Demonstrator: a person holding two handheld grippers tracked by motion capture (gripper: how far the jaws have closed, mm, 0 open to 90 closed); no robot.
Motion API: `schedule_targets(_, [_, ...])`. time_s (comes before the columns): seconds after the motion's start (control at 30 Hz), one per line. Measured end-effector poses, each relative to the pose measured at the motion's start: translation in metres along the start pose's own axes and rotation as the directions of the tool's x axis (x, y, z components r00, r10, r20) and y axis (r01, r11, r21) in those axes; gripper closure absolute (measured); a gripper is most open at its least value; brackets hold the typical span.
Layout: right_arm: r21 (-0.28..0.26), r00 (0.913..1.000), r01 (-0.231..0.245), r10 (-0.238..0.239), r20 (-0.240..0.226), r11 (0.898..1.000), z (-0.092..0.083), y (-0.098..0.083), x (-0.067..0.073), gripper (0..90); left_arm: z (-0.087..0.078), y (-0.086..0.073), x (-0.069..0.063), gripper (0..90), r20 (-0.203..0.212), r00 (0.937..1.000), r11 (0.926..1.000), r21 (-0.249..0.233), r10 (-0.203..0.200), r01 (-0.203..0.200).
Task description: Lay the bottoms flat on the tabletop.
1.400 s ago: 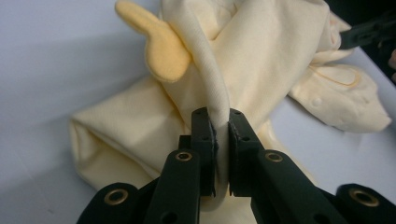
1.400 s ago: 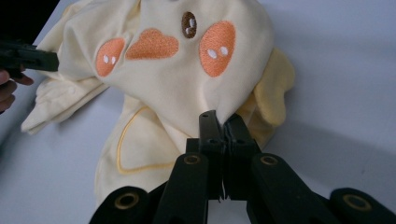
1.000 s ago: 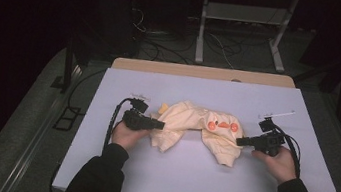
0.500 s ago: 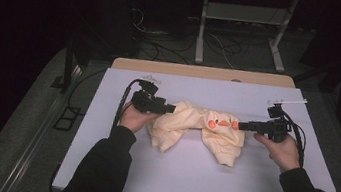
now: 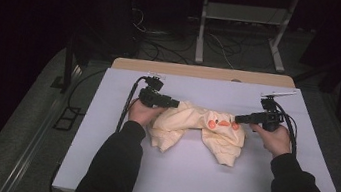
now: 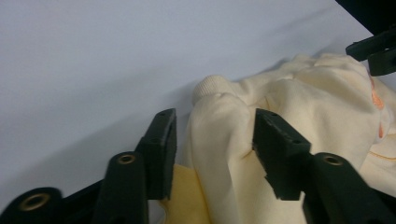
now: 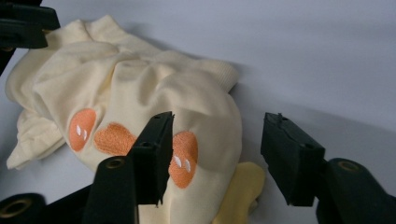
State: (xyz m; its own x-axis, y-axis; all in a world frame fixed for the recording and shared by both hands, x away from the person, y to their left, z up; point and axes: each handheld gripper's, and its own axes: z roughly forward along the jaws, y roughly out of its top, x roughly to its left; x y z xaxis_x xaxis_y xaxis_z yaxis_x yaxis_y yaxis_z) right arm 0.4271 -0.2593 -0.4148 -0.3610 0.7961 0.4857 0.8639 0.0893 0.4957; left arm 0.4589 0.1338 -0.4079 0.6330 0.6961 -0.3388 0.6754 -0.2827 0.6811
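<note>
A: Largest first. White table (image 5: 197, 180) covers most of the high view, its long side left to right. Wooden edge (image 5: 202, 72) shows along the far side. Beyond that, dark floor with cables (image 5: 174, 51) and a light metal frame (image 5: 241, 30), well apart from the work.

B: The garment?

A: Cream garment (image 5: 196, 130), crumpled, at the table's middle, slightly toward the far half. Long axis runs left to right, between the two grippers. Two lobes hang toward the near edge, one left, one right. Orange embroidered patches (image 5: 220, 124) sit on the right part, facing up. In the left gripper view a ribbed cuff (image 6: 210, 88) points toward the far side.

B: Left gripper?

A: Left gripper (image 5: 170, 102) at the garment's left end, pointing right. Jaws have just been closing somewhat after opening. In the left gripper view a fold of cloth stands between them; the right pad touches it, the left pad stands off with a gap. Not clamped; jaws apart.

B: Right gripper?

A: Right gripper (image 5: 242, 119) at the right end, pointing left. Jaws likewise just narrowing after opening. In the right gripper view one pad lies against the cloth beside the orange patches, the other is over bare table. Jaws parted, no hold.

B: Obstructions?

A: Bare table around the garment. Each gripper's cable (image 5: 127, 105) trails outward, away from the cloth.
</note>
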Motion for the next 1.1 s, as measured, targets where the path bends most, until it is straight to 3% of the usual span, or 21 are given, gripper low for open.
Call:
schedule_targets(0.13, [0.045,0.9998,0.01,-0.009,-0.017,0.999,0.009,0.0,-0.001,55.5,0.011,-0.002,0.005,62.2,0.047,0.998,0.9979,0.05,-0.043,0.041])
schedule_targets(0.2, [0.054,0.9997,0.006,-0.004,-0.026,0.999,0.013,0.0,0.0,71.0,0.016,-0.003,0.005,72.8,0.037,0.9982,0.9968,0.067,-0.047,0.044])
schedule_targets(0.3, [0.064,0.9991,0.002,0.001,-0.043,0.998,0.017,0.0,0.002,82.4,0.021,-0.004,0.006,84.1,0.07,0.995,0.9944,0.083,-0.071,0.065])
schedule_targets(0.4, [0.067,0.9996,0.024,-0.023,-0.018,0.997,0.018,0.003,0.006,84.0,0.017,-0.002,0.009,85.8,0.081,0.9928,0.9947,0.06,-0.088,0.084])
schedule_targets(0.47, [0.047,0.9992,0.04,-0.04,0.002,0.998,0.014,0.006,0.008,84.1,0.011,0.0,0.013,86.0,0.106,0.9874,0.9928,0.036,-0.117,0.114])
schedule_targets(0.57, [0.008,0.9992,0.04,-0.04,0.003,0.999,0.006,0.016,0.009,84.2,0.002,0.007,0.016,86.1,0.113,0.9842,0.9907,0.021,-0.136,0.134])
schedule_targets(0.77, [-0.051,0.9968,0.077,-0.076,0.023,0.996,-0.003,0.042,0.017,84.2,-0.012,0.027,0.016,86.1,0.111,0.9864,0.9917,-0.028,-0.122,0.125])
schedule_targets(0.9, [-0.102,0.9942,0.103,-0.099,0.042,0.989,-0.004,0.057,0.02,84.1,-0.016,0.036,0.026,86.0,0.129,0.9789,0.9831,-0.071,-0.159,0.169])
schedule_targets(1.0, [-0.141,0.9927,0.117,-0.112,0.045,0.983,-0.002,0.067,0.019,84.1,-0.017,0.039,0.039,86.0,0.142,0.9681,0.97,-0.1,-0.207,0.222])
schedule_targets(1.1, [-0.144,0.9911,0.127,-0.119,0.059,0.981,0.001,0.077,0.021,84.1,-0.017,0.042,0.045,85.9,0.137,0.9665,0.9661,-0.112,-0.217,0.233])
